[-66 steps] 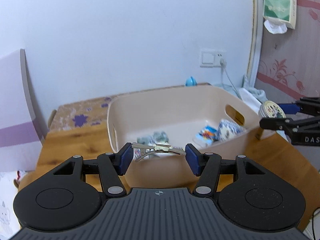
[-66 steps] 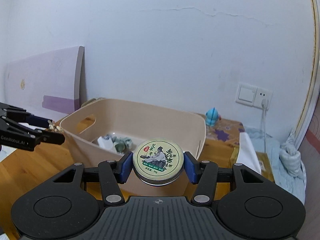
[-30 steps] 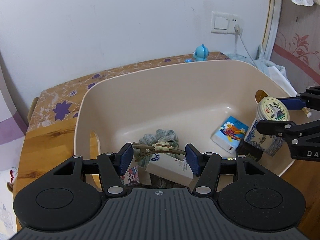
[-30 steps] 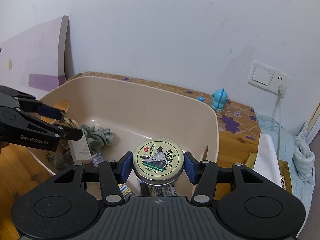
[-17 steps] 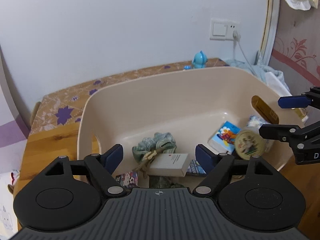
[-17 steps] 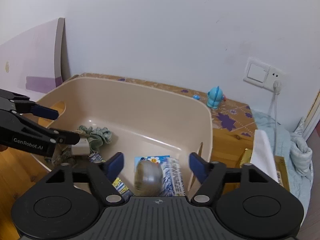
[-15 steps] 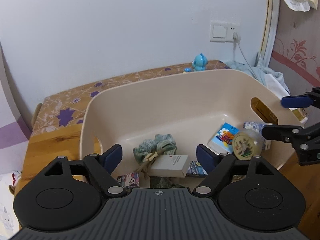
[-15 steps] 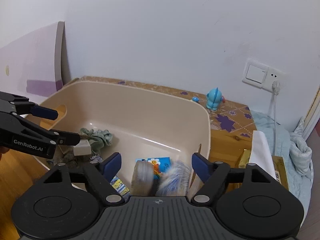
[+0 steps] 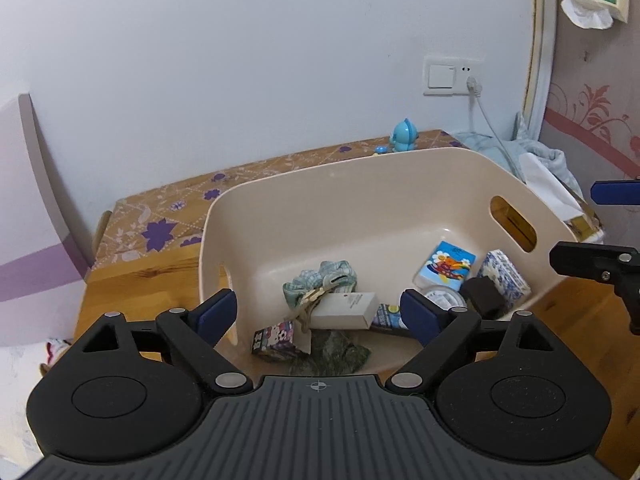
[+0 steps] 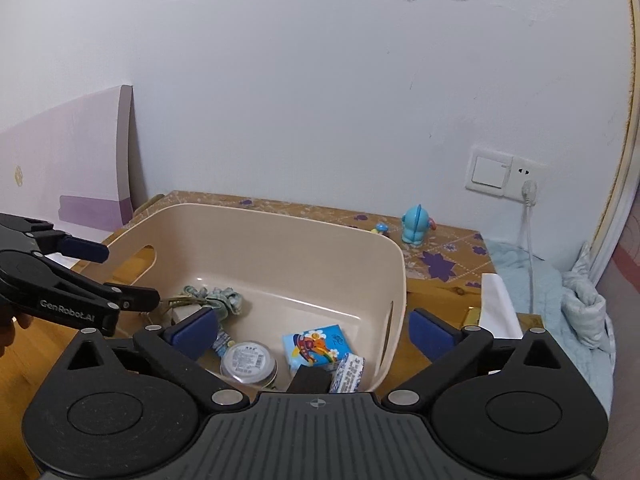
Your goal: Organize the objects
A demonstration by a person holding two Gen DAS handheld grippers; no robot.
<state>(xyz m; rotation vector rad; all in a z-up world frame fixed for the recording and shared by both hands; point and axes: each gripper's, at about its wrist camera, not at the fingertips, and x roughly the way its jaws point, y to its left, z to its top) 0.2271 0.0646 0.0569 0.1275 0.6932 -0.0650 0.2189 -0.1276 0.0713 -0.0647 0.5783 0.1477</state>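
We note the beige bin (image 9: 400, 184) standing on the wooden counter (image 9: 132, 292), with the sorted items all lying on its floor. The round tin (image 10: 249, 361) rests label-side up near the bin's near wall, just beside a colourful cartoon packet (image 10: 318, 344) and a blue-and-white patterned packet (image 9: 505, 276); a small dark block (image 9: 482, 298) lies against that packet. Toward the other end we see a white box (image 9: 346, 311) with the hair clip (image 9: 316, 298) lying across a green-checked scrunchie (image 9: 320, 278); a small printed box (image 9: 276, 340) and a dark green cloth (image 9: 332, 356) sit nearest the camera in the left wrist view.

Left hand-held gripper (image 9: 316, 314): jaws spread wide over the bin, having just been opening, nothing between the pads; the clip lies free below. Right hand-held gripper (image 10: 312, 330): jaws fully spread, also just been opening, nothing between them; the tin sits loose in the bin beneath. Each gripper shows at the edge of the other's view, above the bin's rim.

Beyond the bin: a flower-patterned cloth (image 9: 160, 220) covers the counter's far part, a small blue toy figure (image 10: 416, 226) stands on it near the wall, and a wall switch with a plugged-in socket (image 10: 504, 174) is above.
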